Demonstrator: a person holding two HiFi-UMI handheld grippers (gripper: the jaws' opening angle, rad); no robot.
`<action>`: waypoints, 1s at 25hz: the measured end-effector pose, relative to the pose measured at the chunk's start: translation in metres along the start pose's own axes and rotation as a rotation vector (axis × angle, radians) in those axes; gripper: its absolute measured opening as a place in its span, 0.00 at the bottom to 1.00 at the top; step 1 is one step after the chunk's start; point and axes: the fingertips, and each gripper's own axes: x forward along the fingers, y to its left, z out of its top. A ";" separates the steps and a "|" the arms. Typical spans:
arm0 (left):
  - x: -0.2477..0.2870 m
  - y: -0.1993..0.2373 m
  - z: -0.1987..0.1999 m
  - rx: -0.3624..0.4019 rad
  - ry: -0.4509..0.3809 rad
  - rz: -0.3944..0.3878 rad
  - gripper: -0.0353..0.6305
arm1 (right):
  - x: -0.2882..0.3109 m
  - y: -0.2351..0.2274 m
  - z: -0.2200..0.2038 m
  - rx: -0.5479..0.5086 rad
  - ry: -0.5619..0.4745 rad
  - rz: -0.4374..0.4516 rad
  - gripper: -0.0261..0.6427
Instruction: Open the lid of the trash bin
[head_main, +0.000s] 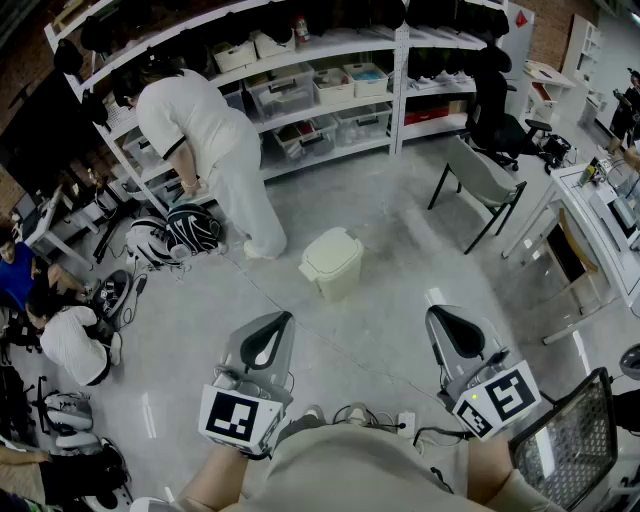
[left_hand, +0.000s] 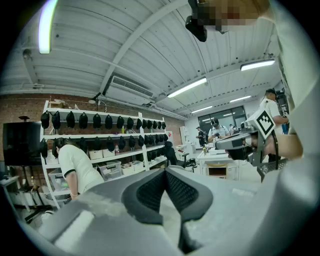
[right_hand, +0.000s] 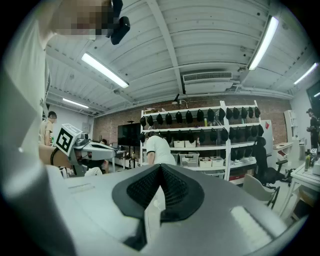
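A cream trash bin (head_main: 331, 262) stands on the grey floor in the middle of the head view, its lid down. Both grippers are held low and close to my body, well short of the bin. My left gripper (head_main: 272, 322) points toward the bin from the lower left, and its jaws meet at the tip with nothing between them. My right gripper (head_main: 447, 318) sits to the lower right, also shut and empty. The bin is hidden in both gripper views. In these views the left gripper (left_hand: 165, 172) and the right gripper (right_hand: 160, 167) point up at shelves and ceiling.
A person in white (head_main: 205, 140) bends over at the shelving (head_main: 330, 100) just behind and left of the bin. Helmets (head_main: 185, 230) lie on the floor at left. A grey chair (head_main: 480, 180) and a white table (head_main: 600, 215) stand at right; a wire basket (head_main: 575, 440) sits at lower right.
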 end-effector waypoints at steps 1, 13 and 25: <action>0.001 0.000 0.000 -0.001 0.000 -0.001 0.06 | 0.000 -0.001 0.001 0.000 -0.001 -0.001 0.04; 0.005 -0.005 -0.001 0.000 0.006 -0.004 0.06 | -0.008 -0.009 -0.003 0.051 -0.012 -0.012 0.04; 0.040 -0.011 -0.011 -0.009 0.020 -0.044 0.06 | 0.000 -0.031 -0.032 0.079 0.050 -0.028 0.04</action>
